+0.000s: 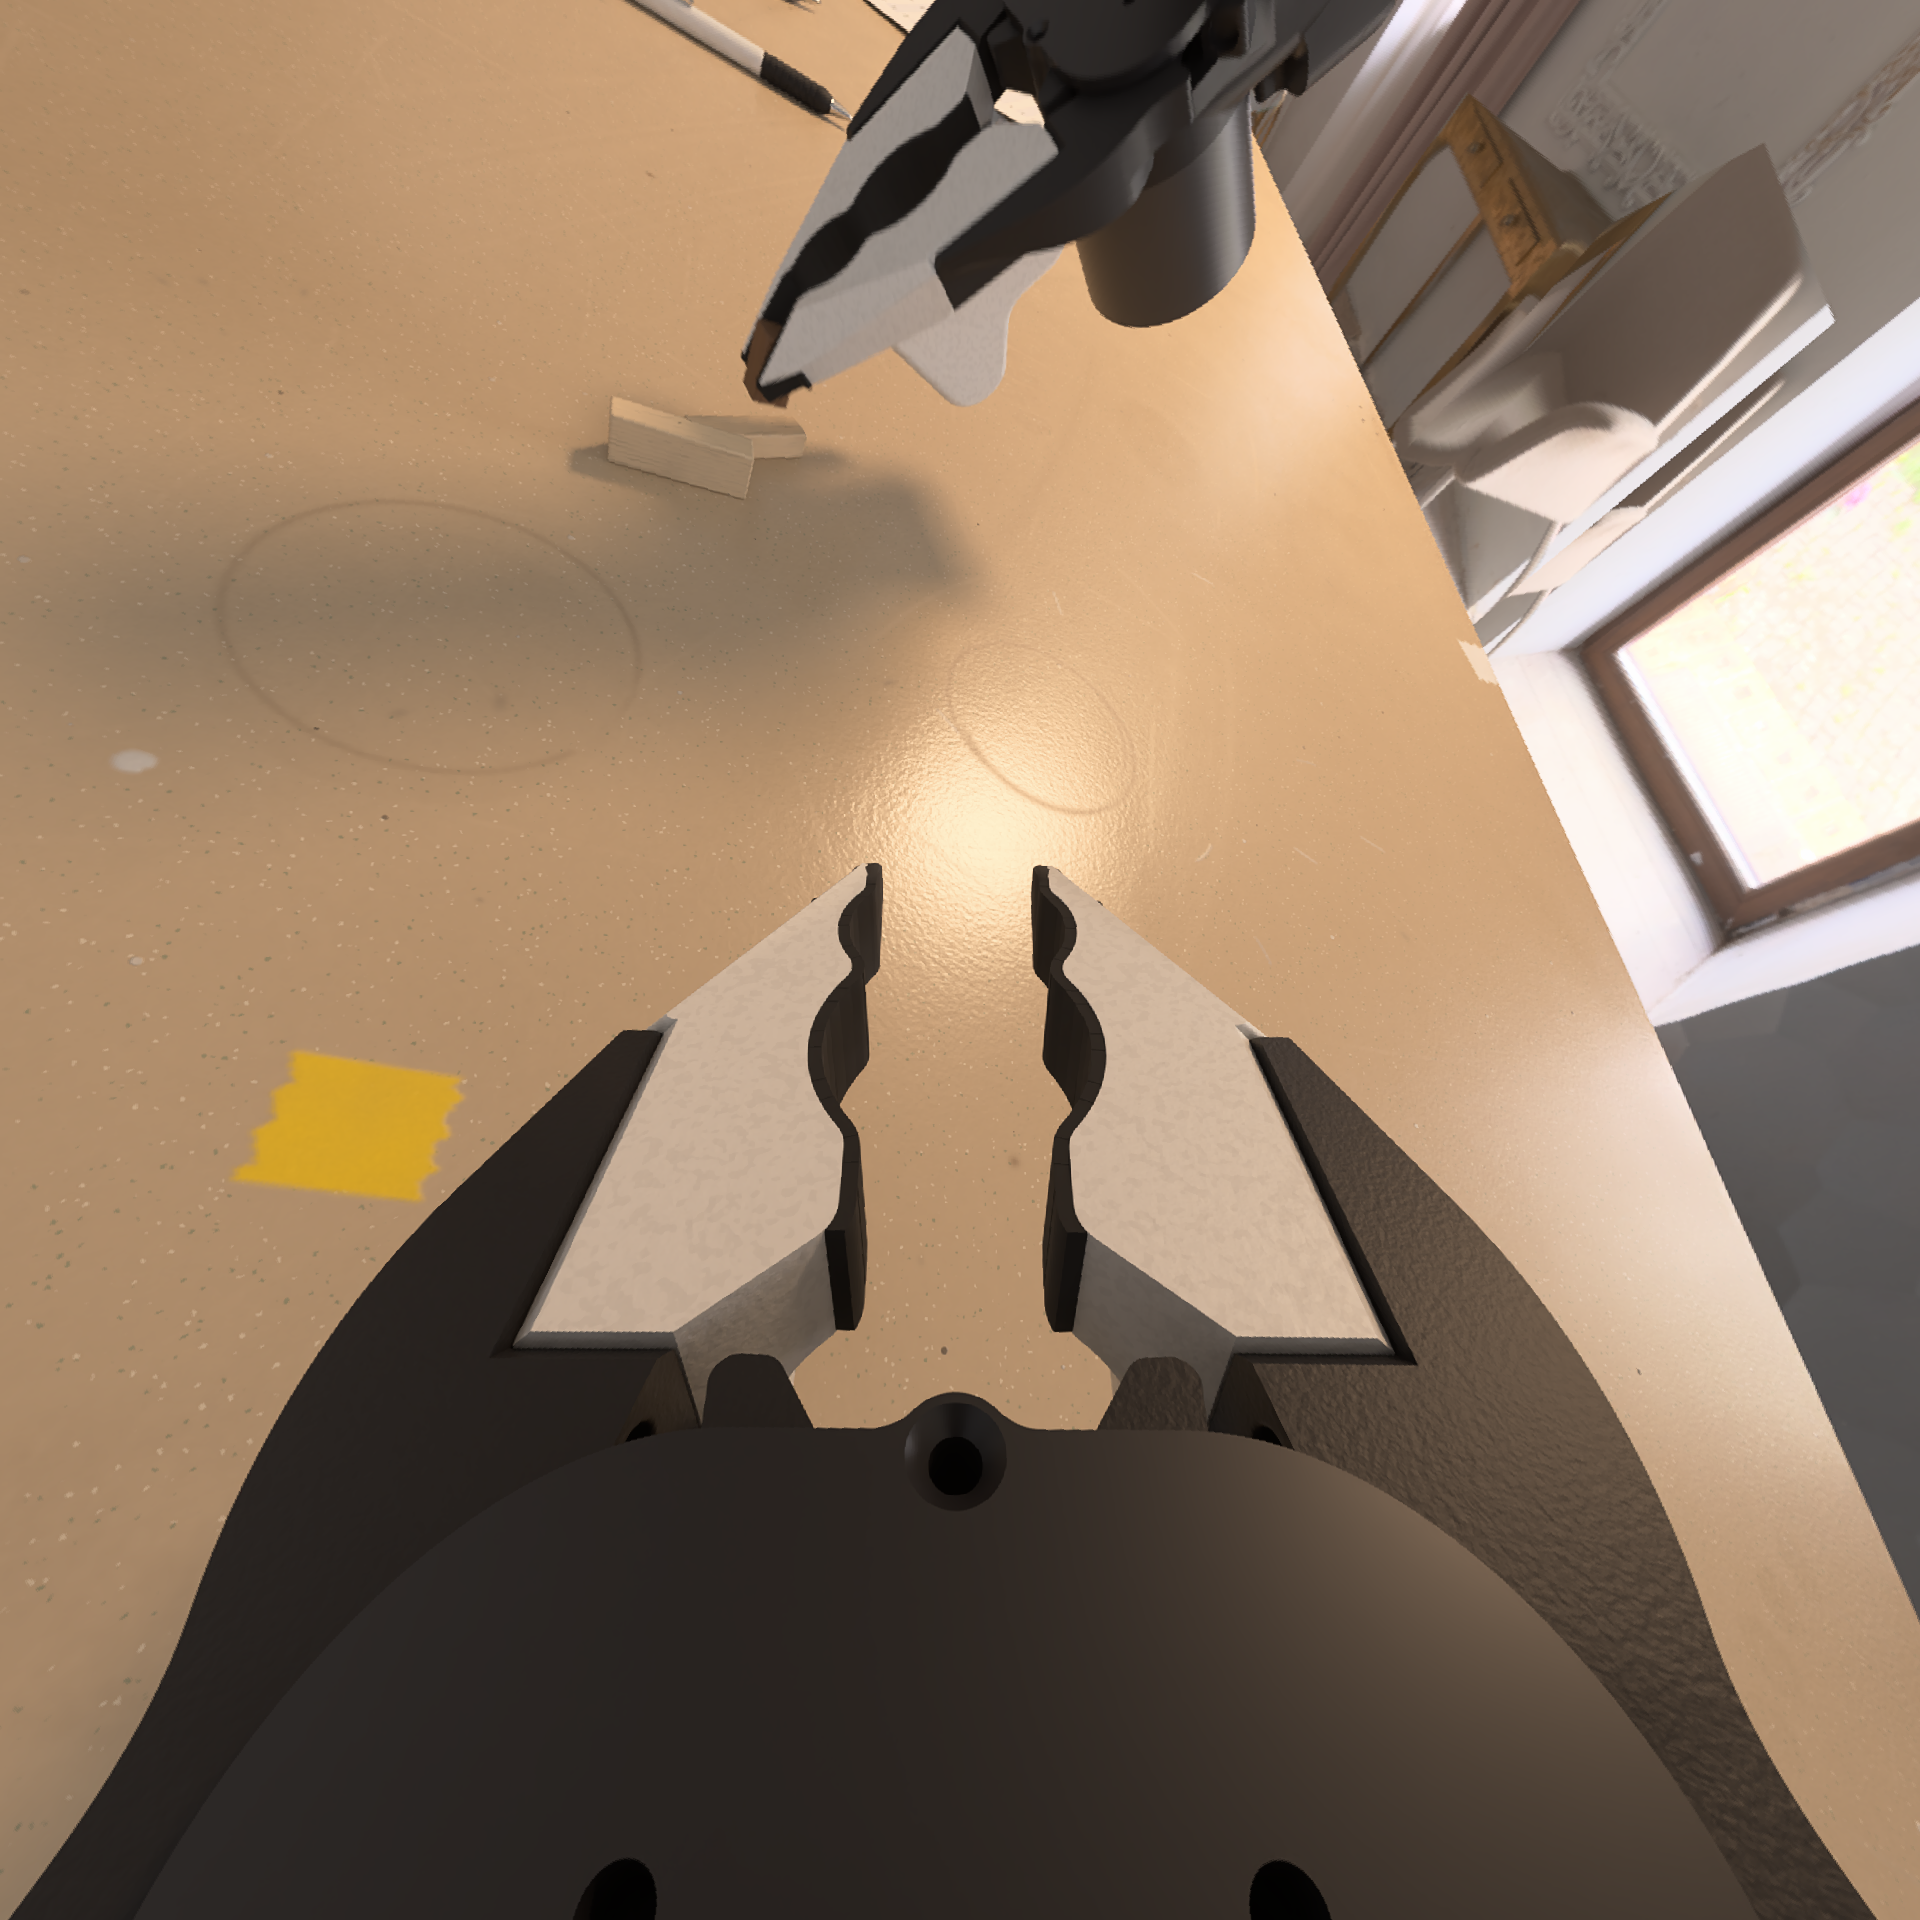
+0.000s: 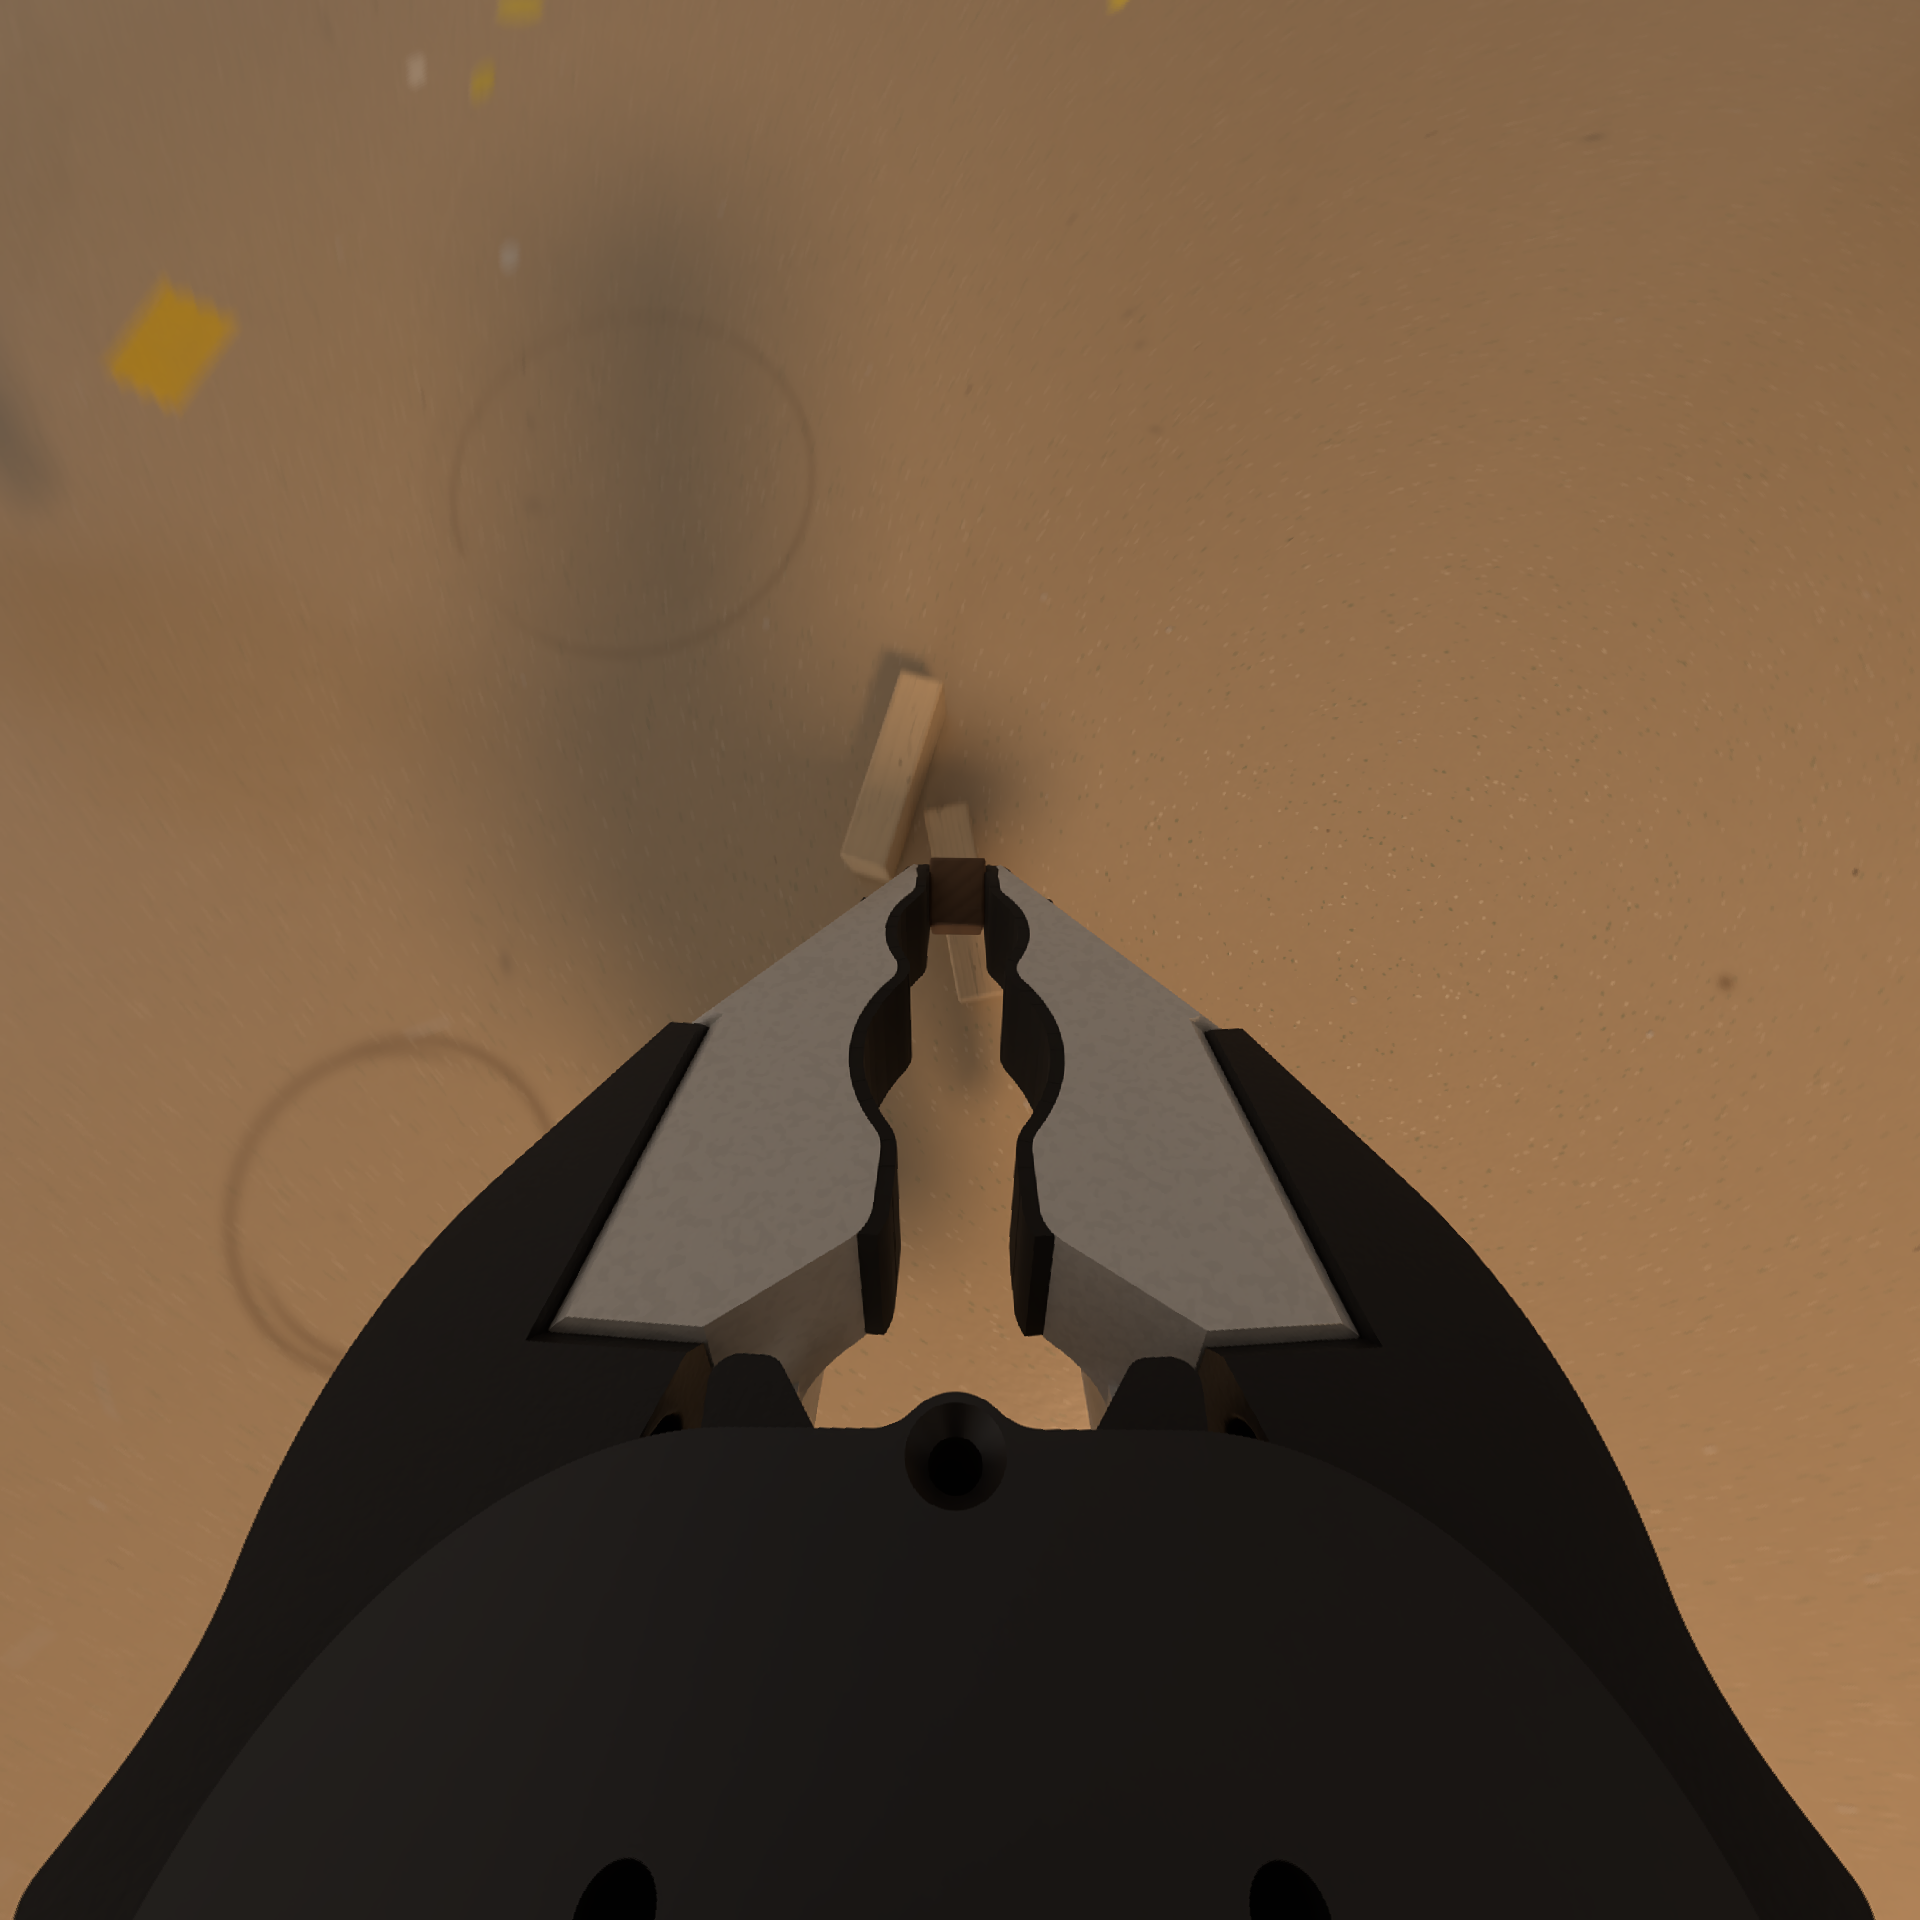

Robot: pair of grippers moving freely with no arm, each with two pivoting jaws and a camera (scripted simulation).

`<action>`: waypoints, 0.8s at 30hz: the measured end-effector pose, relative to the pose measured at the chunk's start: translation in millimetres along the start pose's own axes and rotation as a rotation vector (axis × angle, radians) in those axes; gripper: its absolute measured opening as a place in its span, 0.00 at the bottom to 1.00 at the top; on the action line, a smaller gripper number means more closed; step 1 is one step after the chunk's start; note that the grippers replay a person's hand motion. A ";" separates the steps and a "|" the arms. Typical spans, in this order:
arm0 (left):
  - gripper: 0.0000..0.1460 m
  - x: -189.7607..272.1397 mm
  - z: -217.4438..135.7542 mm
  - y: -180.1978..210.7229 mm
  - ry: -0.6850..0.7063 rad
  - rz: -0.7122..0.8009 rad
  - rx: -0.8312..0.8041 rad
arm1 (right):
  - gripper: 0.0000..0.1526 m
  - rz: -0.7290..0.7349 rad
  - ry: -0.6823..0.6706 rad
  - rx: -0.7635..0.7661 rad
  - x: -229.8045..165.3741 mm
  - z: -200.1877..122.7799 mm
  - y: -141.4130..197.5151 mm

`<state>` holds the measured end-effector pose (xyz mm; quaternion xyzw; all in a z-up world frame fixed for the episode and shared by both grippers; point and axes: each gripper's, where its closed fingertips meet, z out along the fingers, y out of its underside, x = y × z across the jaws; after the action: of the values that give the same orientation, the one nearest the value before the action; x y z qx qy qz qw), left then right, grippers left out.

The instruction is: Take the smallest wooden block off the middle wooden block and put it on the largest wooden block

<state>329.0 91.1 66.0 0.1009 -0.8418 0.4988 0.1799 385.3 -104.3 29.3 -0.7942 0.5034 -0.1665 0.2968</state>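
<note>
My right gripper (image 2: pixel 957 881) is shut on the smallest wooden block (image 2: pixel 957 902), a small dark brown cube pinched at the fingertips. It holds the cube just above the table. In the left wrist view, the right gripper (image 1: pixel 777 376) hangs with the cube (image 1: pixel 769 389) over the middle wooden block (image 1: pixel 777 436). The middle block (image 2: pixel 950 840) is pale and lies flat, its end against the largest block. The largest block (image 2: pixel 896 774) is a pale plank, also seen in the left wrist view (image 1: pixel 681 452). My left gripper (image 1: pixel 958 883) is open and empty, well short of the blocks.
The tan table's edge (image 1: pixel 1455 665) runs along the right, with a window and furniture beyond. A pen (image 1: pixel 748 57) lies at the far side. A yellow tape patch (image 1: pixel 353 1127) lies on the left, and also shows in the right wrist view (image 2: pixel 171 343). Faint ring marks mark the tabletop.
</note>
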 end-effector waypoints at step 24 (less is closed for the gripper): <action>0.21 -2.3 -23.6 -20.4 0.083 -0.206 0.130 | 0.06 0.536 0.134 -0.011 -3.2 11.6 -15.2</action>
<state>343.0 101.9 91.7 0.1775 -0.7848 0.5348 0.2579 401.1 -93.1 30.2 -0.6215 0.7149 -0.1315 0.2921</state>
